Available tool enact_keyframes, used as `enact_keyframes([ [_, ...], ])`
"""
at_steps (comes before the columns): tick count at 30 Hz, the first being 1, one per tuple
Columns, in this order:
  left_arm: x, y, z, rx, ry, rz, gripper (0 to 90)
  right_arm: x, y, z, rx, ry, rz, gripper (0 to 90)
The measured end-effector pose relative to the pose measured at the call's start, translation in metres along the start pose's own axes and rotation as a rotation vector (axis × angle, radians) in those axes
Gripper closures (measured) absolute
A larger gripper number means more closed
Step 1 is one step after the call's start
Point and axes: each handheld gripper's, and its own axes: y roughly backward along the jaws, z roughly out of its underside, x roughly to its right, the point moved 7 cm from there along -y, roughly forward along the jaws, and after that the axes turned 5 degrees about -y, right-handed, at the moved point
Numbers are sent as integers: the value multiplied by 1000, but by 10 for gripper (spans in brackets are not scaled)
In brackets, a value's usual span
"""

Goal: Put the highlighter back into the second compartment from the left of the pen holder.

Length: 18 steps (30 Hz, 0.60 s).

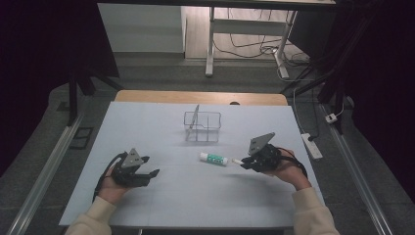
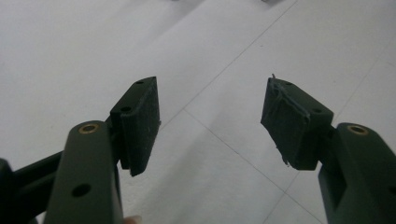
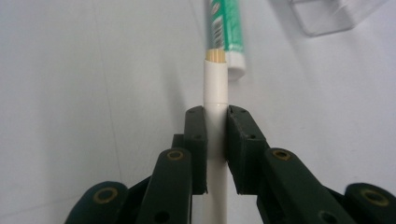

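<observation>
R tool point(image 3: 216, 154) was clenched on a thin white stick point(image 3: 215, 88), held just above the counter point(image 1: 161, 196) w/ its tip by the glue stick point(image 1: 214, 158); L tool point(image 1: 142, 175) sat released; next prob. carry it to the rack point(image 1: 202, 126).

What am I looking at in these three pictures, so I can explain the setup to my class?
A person sits at a table covered in white, holding a hand-operated two-jaw gripper in each hand. One camera looks down from above; one more rides on each gripper, looking along its black jaws. The left gripper is open over bare table, holding nothing. The right gripper is shut on a thin white stick. Just ahead lies a green-and-white tube, and farther back stands a clear compartmented holder with one slim item leaning in it.
</observation>
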Motion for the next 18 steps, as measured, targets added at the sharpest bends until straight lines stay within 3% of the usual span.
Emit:
enact_keyframes([
  [12, 0, 1, 0, 5, 2, 0, 372, 4, 23, -26, 224, -137, 32, 781],
  [18, 0, 1, -1, 9, 4, 0, 371, 7, 32, -36, 303, -191, 73, 781],
])
